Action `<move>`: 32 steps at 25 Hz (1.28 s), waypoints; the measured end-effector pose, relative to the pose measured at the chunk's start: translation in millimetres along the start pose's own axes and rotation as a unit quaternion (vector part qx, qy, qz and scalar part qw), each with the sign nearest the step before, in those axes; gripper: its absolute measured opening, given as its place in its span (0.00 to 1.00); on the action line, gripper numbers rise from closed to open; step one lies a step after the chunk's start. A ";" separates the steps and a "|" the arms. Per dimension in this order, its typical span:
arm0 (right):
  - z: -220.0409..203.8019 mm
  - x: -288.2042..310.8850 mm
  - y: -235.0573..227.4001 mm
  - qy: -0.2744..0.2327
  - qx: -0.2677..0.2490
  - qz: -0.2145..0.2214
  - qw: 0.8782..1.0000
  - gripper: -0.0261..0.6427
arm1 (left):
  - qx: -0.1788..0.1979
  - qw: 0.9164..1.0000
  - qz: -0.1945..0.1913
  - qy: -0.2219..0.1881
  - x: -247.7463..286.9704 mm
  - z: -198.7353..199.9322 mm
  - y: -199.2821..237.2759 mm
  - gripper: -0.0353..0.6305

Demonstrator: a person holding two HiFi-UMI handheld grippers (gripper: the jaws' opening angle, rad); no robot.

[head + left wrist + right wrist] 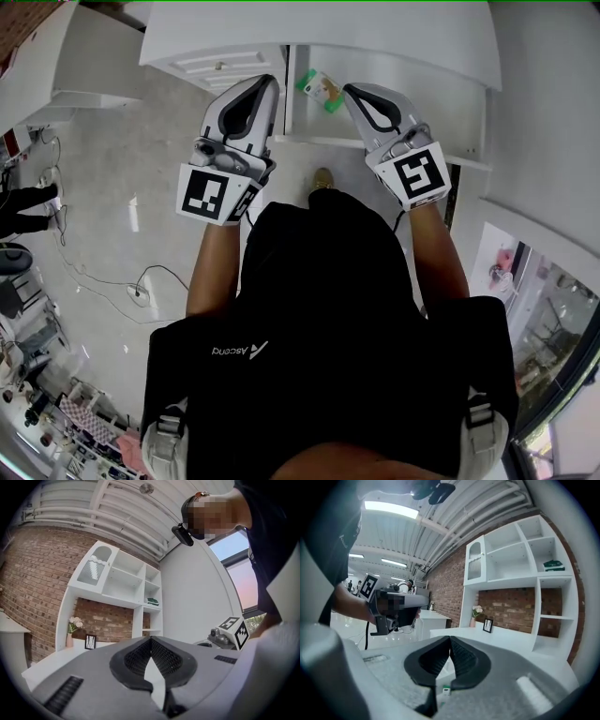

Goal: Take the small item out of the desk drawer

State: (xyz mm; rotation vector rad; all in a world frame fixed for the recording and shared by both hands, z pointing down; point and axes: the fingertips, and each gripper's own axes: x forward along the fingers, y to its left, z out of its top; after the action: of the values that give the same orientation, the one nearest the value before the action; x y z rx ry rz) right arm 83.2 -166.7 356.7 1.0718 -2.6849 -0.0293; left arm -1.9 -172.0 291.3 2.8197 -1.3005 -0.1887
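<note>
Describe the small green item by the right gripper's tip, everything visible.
The small item looks like a flat packet, green at its edges with a pale, tan-and-white middle; any print is too small to read. It lies flat and skewed diagonally on the white floor of what looks like an open drawer, near its left wall. Nothing touches it. The right gripper hangs just beside it with its jaws shut, not gripping it.

White shelving stands against a red brick wall; the pale floor shines under ceiling striplights.
</note>
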 end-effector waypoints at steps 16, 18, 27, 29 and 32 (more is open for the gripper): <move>-82.4 66.3 -15.5 0.112 -0.001 0.045 0.993 0.17 | -0.008 1.000 -0.003 0.022 22.7 -13.8 24.1 0.05; -96.8 74.1 -15.4 0.134 0.002 0.050 0.990 0.20 | -0.009 1.000 -0.006 0.023 23.3 -15.4 27.5 0.05; -170.3 106.8 -9.4 0.231 0.011 0.077 0.970 0.36 | -0.020 1.000 -0.007 0.017 25.3 -17.0 49.6 0.05; -183.1 112.9 -7.5 0.246 0.012 0.087 0.965 0.39 | -0.018 1.000 -0.004 0.026 25.0 -22.2 55.1 0.05; -199.1 118.8 -3.4 0.275 0.017 0.100 0.956 0.45 | -0.021 0.999 -0.005 0.023 24.9 -21.3 59.6 0.05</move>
State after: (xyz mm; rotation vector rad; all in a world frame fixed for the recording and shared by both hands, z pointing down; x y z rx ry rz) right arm 49.9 -235.4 575.6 0.6799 -2.2702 0.3064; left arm -28.4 -230.1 314.8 2.7790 -1.2571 -0.1483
